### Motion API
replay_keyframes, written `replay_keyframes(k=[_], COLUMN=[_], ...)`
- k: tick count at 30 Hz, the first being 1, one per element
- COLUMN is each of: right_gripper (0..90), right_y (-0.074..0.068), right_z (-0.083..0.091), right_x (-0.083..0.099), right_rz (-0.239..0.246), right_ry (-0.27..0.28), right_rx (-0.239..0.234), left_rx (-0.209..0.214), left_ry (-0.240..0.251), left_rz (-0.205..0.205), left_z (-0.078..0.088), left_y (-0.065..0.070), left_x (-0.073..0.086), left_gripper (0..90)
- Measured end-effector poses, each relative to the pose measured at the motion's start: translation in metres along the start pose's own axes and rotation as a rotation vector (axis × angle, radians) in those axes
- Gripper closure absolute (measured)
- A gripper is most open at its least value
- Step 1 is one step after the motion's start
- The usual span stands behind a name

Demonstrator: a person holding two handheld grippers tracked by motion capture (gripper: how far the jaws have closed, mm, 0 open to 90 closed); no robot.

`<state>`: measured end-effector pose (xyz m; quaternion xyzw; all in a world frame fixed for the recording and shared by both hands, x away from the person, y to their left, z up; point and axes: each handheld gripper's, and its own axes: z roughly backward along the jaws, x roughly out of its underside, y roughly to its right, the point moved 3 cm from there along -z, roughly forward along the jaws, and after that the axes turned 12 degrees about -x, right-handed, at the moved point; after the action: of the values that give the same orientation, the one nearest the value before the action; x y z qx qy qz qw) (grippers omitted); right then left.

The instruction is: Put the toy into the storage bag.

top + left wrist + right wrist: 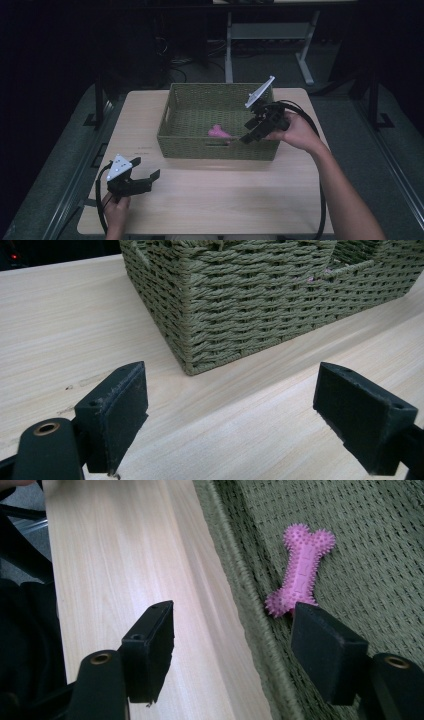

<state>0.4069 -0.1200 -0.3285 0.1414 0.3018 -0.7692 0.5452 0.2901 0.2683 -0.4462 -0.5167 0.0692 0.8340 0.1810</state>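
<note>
Right gripper (pixel 239 138) hangs over the basket's (pixel 172 107) near wall, its 2 jaws spread with nothing between them; they straddle that rim, 1 over the table (pixel 210 200), 1 inside. No earlier grip can be read here, but the pose suits a release or a fresh approach. The bone (pixel 218 132), a pink spiky chew toy, lies flat on the basket floor, against the near wall, just beside the inner jaw at about 12 o'clock from it in the right gripper view, not touching as far as I can tell. Left gripper (pixel 147 177) waits at 8 o'clock from the basket, low over the table, jaws wide and empty, aimed at the basket's near corner, likely parked clear of the work.
</note>
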Motion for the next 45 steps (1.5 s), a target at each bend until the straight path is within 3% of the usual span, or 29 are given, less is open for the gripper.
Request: replay_keyframes(k=[15, 23, 32, 45], right_gripper=[30.8, 30.1, 28.5, 28.7], right_y=[-0.021, -0.03, -0.039, -0.042], right_z=[-0.005, -0.016, -0.029, -0.053], right_x=[0.024, 0.042, 0.059, 0.091], right_rz=[0.009, 0.018, 0.025, -0.005], right_ry=[0.028, 0.018, 0.043, 0.044], right_rx=[0.008, 0.003, -0.007, -0.013], left_rx=[-0.001, -0.003, -0.003, -0.002], left_ry=[0.0, -0.001, -0.001, 0.0], left_rz=[-0.006, -0.014, -0.01, -0.008], left_z=[0.001, 0.0, 0.0, 0.0], left_y=[0.0, 0.002, 0.002, 0.001], left_x=[0.0, 0.0, 0.0, 0.0], left_gripper=[13.8, 13.9, 13.8, 13.9])
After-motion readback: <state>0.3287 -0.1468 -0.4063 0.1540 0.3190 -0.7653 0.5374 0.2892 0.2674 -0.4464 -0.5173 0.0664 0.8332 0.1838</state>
